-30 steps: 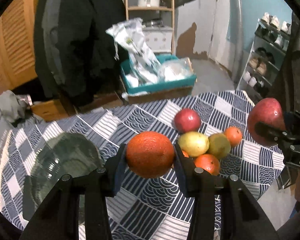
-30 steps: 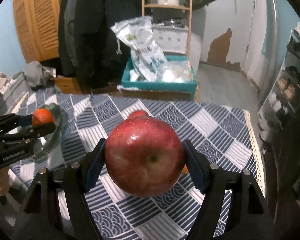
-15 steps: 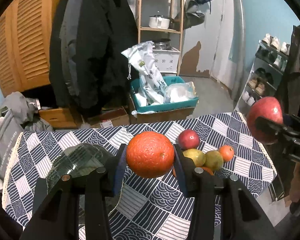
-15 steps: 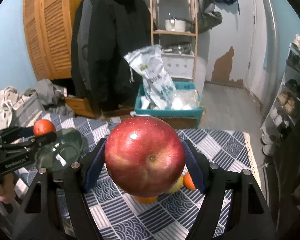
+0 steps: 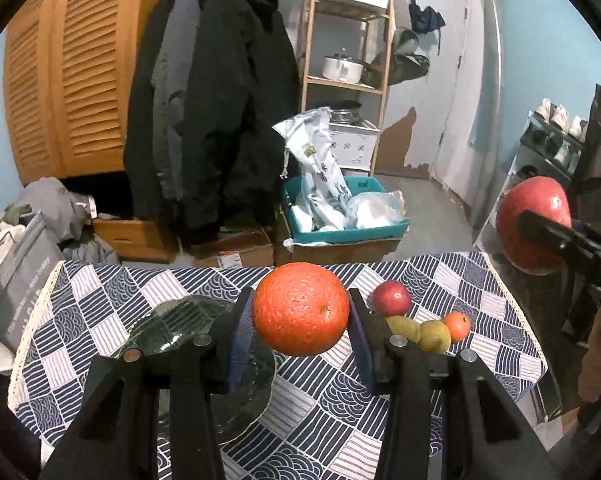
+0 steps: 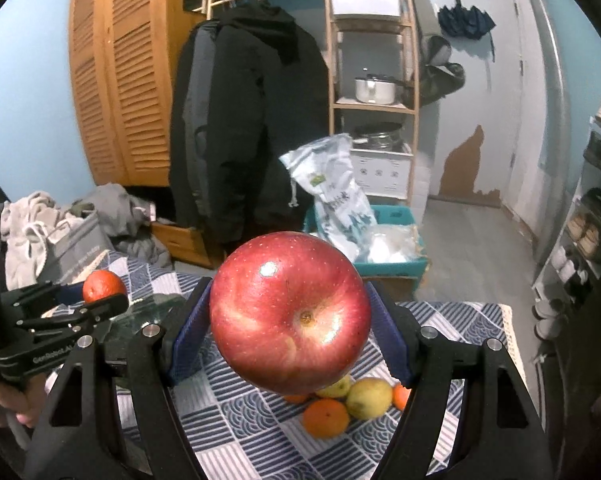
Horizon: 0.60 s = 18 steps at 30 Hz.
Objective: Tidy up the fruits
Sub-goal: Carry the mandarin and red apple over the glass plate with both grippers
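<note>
My left gripper (image 5: 300, 312) is shut on a large orange (image 5: 300, 308) and holds it high above the table. My right gripper (image 6: 290, 320) is shut on a big red apple (image 6: 290, 312), also high in the air; the apple shows at the right of the left wrist view (image 5: 534, 224). A glass bowl (image 5: 180, 324) sits on the patterned tablecloth (image 5: 100, 304) at the left. A small red apple (image 5: 391, 298), two yellow-green fruits (image 5: 434, 336) and a small orange (image 5: 457, 326) lie in a cluster to the right.
Behind the table stand a teal crate (image 5: 340, 232) with bags, dark coats (image 5: 220, 120), a wooden shelf (image 5: 348, 40) and a louvred cupboard (image 5: 68, 80). A shoe rack (image 6: 596, 220) is at the right. Clothes (image 5: 40, 208) are piled on the left.
Both grippers have risen and drawn back with their fruit; the table and fruit cluster look smaller and lower, and more of the room shows.
</note>
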Motion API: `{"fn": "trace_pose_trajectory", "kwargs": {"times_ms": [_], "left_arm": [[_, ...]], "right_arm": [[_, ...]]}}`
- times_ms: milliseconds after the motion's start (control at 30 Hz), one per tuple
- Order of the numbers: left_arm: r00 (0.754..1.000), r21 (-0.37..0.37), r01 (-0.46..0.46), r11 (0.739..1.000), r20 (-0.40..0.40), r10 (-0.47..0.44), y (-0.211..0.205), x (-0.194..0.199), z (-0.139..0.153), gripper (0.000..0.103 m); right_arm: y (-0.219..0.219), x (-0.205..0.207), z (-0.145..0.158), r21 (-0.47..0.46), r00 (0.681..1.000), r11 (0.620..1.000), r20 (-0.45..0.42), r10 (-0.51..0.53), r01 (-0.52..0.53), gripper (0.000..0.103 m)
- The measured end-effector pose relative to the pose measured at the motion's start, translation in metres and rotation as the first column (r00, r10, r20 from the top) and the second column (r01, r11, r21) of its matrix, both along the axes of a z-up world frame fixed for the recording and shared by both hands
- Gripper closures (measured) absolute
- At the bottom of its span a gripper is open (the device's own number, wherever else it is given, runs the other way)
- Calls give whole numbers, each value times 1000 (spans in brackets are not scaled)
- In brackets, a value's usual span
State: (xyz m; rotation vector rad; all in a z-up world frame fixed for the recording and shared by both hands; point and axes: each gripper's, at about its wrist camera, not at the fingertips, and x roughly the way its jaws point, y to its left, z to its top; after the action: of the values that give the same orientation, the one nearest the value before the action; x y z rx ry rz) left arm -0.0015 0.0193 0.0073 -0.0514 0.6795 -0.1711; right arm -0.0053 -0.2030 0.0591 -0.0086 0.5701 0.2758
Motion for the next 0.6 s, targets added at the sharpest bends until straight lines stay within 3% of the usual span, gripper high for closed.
{"fn": "trace_pose_trajectory", "kwargs": {"times_ms": [233,600], "left_arm": [[998,-4,-59,998,-15,59,33,1,-8,58],[979,5,-165,986,-122,165,88,19,-55,58]], "right_arm": [[35,12,-7,-8,998,998,-21,66,-66,28],[111,43,-41,-9,975,982,-116,187,-190,28]]}}
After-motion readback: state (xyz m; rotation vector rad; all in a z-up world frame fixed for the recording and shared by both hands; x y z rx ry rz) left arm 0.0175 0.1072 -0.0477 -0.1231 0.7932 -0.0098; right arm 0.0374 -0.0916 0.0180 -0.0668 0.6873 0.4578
